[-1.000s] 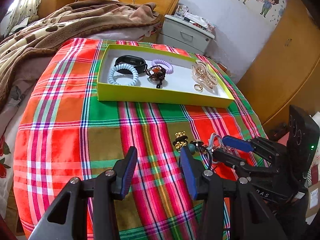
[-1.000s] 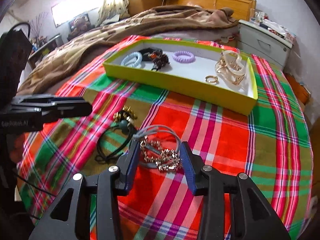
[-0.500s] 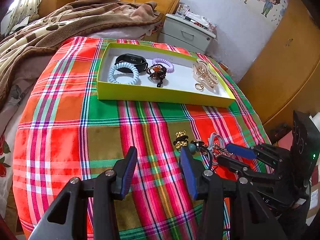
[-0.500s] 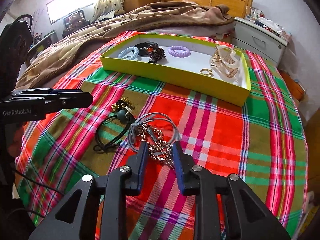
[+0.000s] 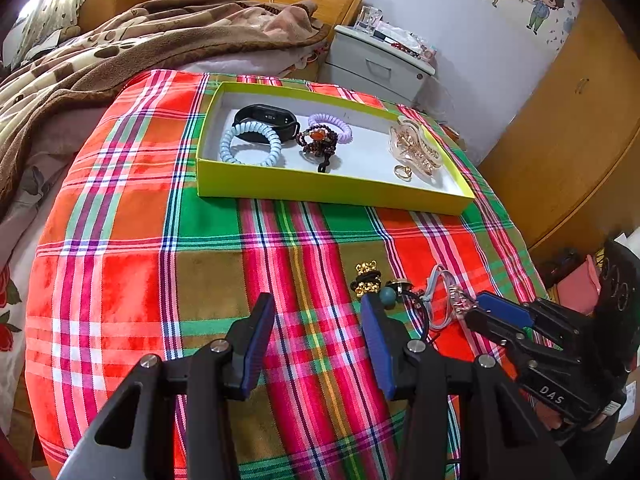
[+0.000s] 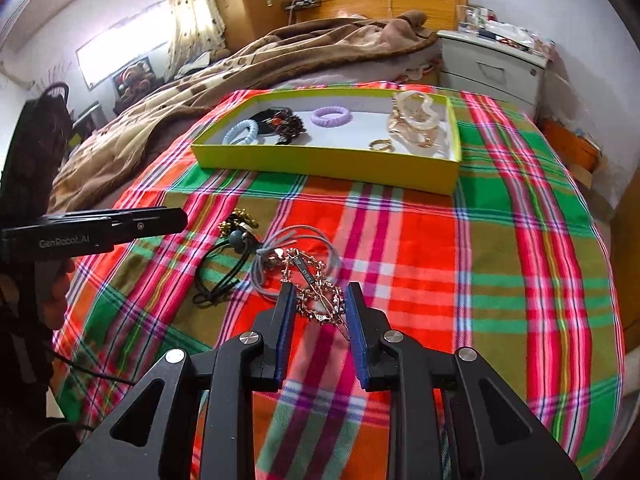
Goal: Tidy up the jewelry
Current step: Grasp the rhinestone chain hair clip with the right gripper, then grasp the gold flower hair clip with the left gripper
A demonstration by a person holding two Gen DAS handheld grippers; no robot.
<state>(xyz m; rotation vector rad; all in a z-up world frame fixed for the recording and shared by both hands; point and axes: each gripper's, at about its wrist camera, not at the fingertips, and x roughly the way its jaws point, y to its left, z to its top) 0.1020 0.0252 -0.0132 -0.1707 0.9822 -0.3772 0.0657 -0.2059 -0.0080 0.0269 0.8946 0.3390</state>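
Note:
My right gripper (image 6: pixel 320 300) is shut on a rhinestone hair clip (image 6: pixel 316 296), held just above the plaid cloth; the clip (image 5: pixel 458 300) also shows in the left wrist view at the right gripper's tip (image 5: pixel 480 308). A grey elastic tie (image 6: pixel 296 236), a black tie with a teal bead (image 6: pixel 224 272) and a gold beaded piece (image 6: pixel 236 218) lie just beyond it. The yellow tray (image 5: pixel 336 192) farther back holds a blue spiral tie (image 5: pixel 250 146), a black band (image 5: pixel 266 116), a purple tie (image 5: pixel 330 122), a bead bracelet (image 5: pixel 318 144), a gold claw clip (image 5: pixel 414 148) and a ring (image 5: pixel 402 172). My left gripper (image 5: pixel 316 312) stands open over bare cloth.
The plaid cloth (image 5: pixel 160 280) covers a rounded surface that drops off at its edges. A brown blanket (image 5: pixel 120 52) lies behind on the left, a grey nightstand (image 5: pixel 380 64) behind the tray, and wooden cabinets (image 5: pixel 560 140) on the right.
My right gripper's jaws closed around the rhinestone clip, and it rolled and shifted a little with the clip in them. The left gripper stayed put.

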